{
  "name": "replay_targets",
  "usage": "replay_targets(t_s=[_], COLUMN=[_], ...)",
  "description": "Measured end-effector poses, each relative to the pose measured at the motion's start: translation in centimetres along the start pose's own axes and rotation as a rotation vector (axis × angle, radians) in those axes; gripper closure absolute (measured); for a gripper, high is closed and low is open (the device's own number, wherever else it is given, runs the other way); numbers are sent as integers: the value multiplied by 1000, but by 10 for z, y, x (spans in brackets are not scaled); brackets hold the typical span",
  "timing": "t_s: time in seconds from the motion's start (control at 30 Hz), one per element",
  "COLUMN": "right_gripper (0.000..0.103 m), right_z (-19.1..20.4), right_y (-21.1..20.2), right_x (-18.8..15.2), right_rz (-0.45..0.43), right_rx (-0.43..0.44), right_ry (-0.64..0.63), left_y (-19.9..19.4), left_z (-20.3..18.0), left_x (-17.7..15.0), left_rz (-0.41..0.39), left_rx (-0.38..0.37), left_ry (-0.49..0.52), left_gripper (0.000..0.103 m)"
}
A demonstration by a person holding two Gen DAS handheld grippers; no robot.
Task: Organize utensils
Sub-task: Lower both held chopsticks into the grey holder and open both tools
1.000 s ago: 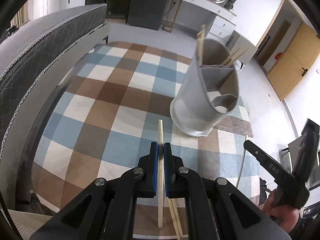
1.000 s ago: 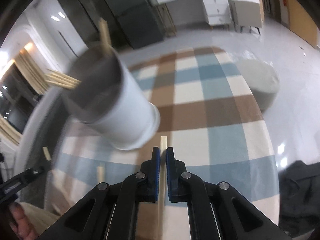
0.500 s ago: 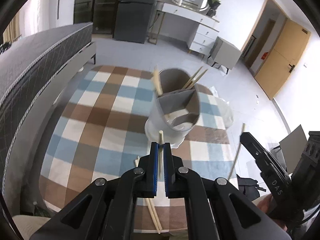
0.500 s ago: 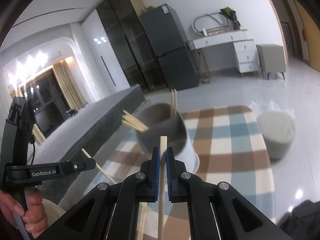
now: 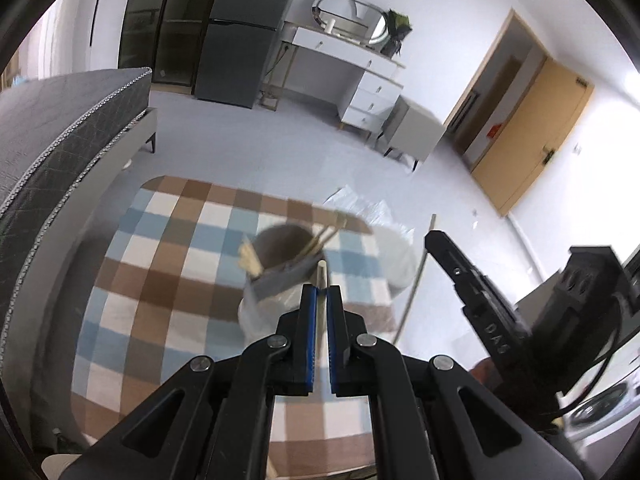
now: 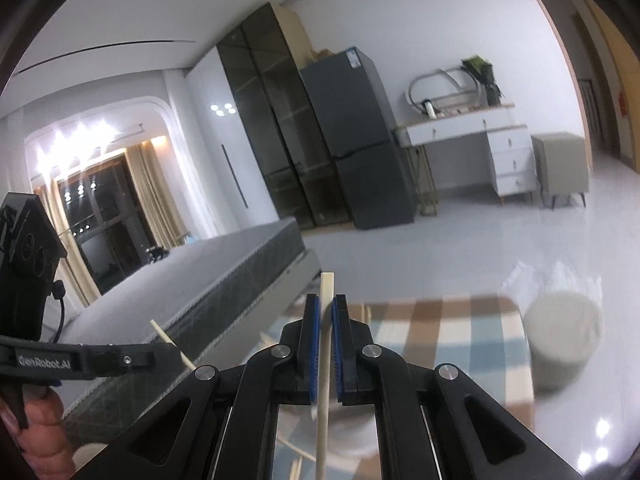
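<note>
My left gripper [image 5: 322, 289] is shut on a pale wooden chopstick [image 5: 321, 270] held high above the table. Below it stands the grey divided utensil holder [image 5: 280, 276] with several chopsticks in it, blurred. My right gripper [image 6: 327, 300] is shut on another wooden chopstick [image 6: 326, 292] that points up and forward. The right gripper also shows in the left wrist view [image 5: 434, 240], holding its chopstick [image 5: 416, 280]. The left gripper shows at the left edge of the right wrist view [image 6: 172, 354] with its chopstick [image 6: 166, 336]. The holder is mostly hidden behind the right gripper's fingers.
The table wears a blue, brown and white checked cloth [image 5: 160, 280]. A grey bed [image 5: 60, 140] lies to the left. A round grey stool [image 6: 562, 340] stands beyond the table. A dark fridge [image 6: 360, 140] and a white desk [image 5: 348, 60] stand at the far wall.
Both grippers have risen and tilted up with their chopsticks. The holder looks smaller and farther in the left view and has dropped below the fingers in the right view.
</note>
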State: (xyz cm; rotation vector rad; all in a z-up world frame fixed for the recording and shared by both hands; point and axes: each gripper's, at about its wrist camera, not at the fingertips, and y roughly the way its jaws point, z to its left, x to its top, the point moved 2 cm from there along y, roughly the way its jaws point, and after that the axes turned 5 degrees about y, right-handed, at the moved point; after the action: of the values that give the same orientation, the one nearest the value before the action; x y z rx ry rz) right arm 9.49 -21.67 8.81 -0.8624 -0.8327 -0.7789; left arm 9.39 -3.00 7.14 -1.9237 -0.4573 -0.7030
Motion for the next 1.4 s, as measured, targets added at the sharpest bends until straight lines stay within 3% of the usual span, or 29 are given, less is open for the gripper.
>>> replay_targets(t_s=[0.33,0.73,1.13,1.4], right_gripper=[98,98,97,94], right_z=[30,5,1,1], right_y=[55,125,135,117], right_x=[61,30,0,-16], right_rz=[-125,-195,-108,28], right_rx=[58,-46,-66,-25], right_ry=[-103,17,-39,-111], left_y=[7,53,74,87], left_z=[23,58,53,45], left_x=[61,71,54,48], left_rz=[-69,-38,31,171], left_rx=[14,55,45,-59], left_ry=[-41,-54,-33,-18], left_gripper=[102,102,102,100])
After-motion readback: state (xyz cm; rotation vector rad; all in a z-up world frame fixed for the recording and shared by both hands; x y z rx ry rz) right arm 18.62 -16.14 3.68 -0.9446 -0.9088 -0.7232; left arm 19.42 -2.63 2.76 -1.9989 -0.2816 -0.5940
